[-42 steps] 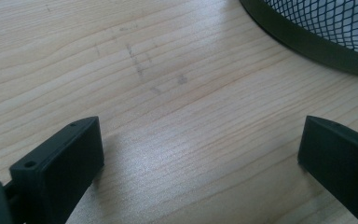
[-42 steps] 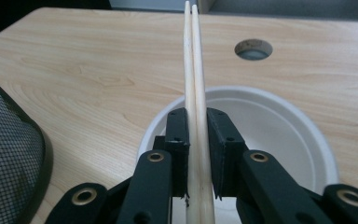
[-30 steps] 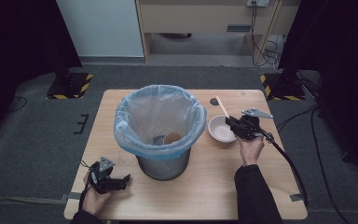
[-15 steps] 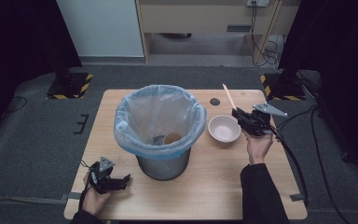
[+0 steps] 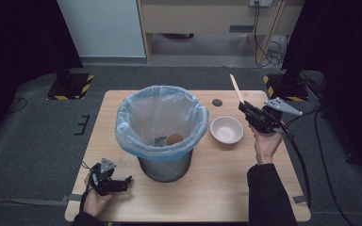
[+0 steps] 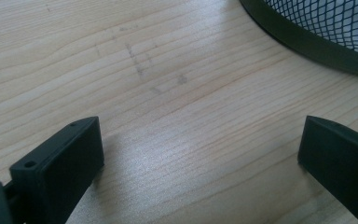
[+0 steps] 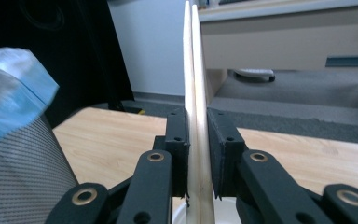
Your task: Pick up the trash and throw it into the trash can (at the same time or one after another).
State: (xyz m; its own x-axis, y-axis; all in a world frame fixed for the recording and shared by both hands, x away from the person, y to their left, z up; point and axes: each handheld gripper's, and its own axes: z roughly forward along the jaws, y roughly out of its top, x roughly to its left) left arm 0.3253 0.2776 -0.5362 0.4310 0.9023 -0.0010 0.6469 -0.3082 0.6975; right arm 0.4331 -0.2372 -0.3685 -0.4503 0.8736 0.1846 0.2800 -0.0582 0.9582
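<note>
A pair of pale wooden chopsticks stands nearly upright above the table's right side, and my right gripper is shut on them, up off the table to the right of the white bowl. In the right gripper view the chopsticks are pinched side by side between the right gripper's black jaws. My left gripper lies on the table near the front left corner, open with nothing in it. In the left gripper view my left gripper has bare wood between its wide jaws.
A mesh waste bin lined with a blue bag stands mid-table, with a brown paper cup inside. Its base lies just ahead of the left gripper. A small dark disc sits behind the bowl. A cabinet stands beyond the wooden table.
My right gripper has risen from the bowl's rim with the chopsticks and drifted right. The left gripper has stayed put.
</note>
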